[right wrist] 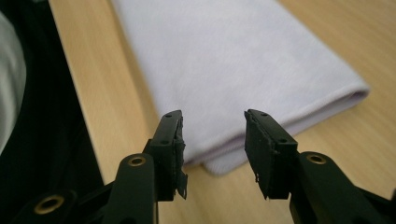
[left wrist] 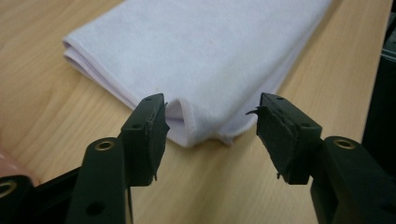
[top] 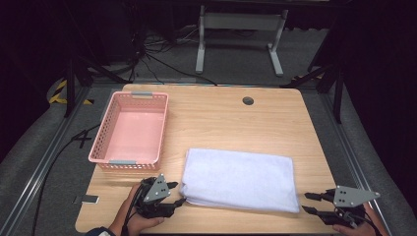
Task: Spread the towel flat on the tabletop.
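A folded pale lavender towel [top: 241,179] lies flat on the wooden table [top: 221,123], toward its near edge. My left gripper [top: 180,192] is open at the towel's near left corner. In the left gripper view the folded corner of the towel [left wrist: 201,51] lies just beyond the open gripper [left wrist: 210,121], with nothing between the jaws. My right gripper [top: 304,202] stands open just off the towel's near right corner. In the right gripper view the towel [right wrist: 233,60] runs away from the open gripper [right wrist: 212,130], its corner just ahead of the jaws.
An empty pink plastic basket [top: 133,130] stands at the table's left side, just behind my left gripper. A round cable hole [top: 248,101] sits near the far edge. Beyond the table are a white frame [top: 241,34] and cables on the floor.
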